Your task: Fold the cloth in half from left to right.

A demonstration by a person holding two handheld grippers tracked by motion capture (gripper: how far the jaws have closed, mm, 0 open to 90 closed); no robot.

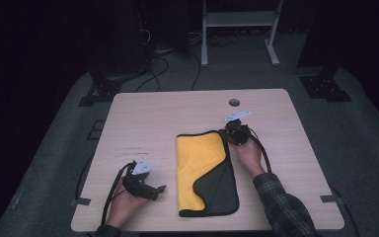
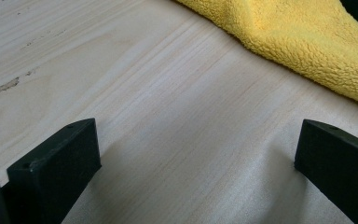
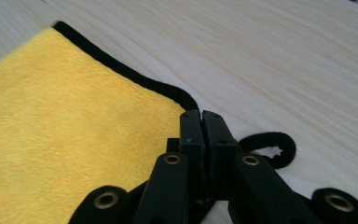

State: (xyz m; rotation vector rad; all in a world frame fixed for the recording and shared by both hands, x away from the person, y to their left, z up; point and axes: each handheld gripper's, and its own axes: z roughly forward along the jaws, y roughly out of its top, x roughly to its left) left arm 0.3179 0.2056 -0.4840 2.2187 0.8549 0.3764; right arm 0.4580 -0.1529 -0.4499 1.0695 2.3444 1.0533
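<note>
A yellow cloth [image 1: 200, 163] with a black hem lies on the wooden table [image 1: 153, 118], its near right part folded over so the dark grey underside faces up. My right gripper [image 1: 228, 133] sits at the cloth's far right corner. In the right gripper view the jaws [image 3: 201, 114] are pressed together on that corner, where the hem [image 3: 135, 77] runs in and a black hanging loop [image 3: 270, 144] sticks out beside them. My left gripper [image 1: 153, 190] rests on the table left of the cloth [image 2: 307, 42], its jaws [image 2: 196, 154] wide apart over bare wood.
A round cable hole [image 1: 234, 102] is in the table beyond the right gripper. A white metal frame [image 1: 239, 19] and cables lie on the floor behind the table. Tape strips [image 1: 80, 201] mark the table's near corners.
</note>
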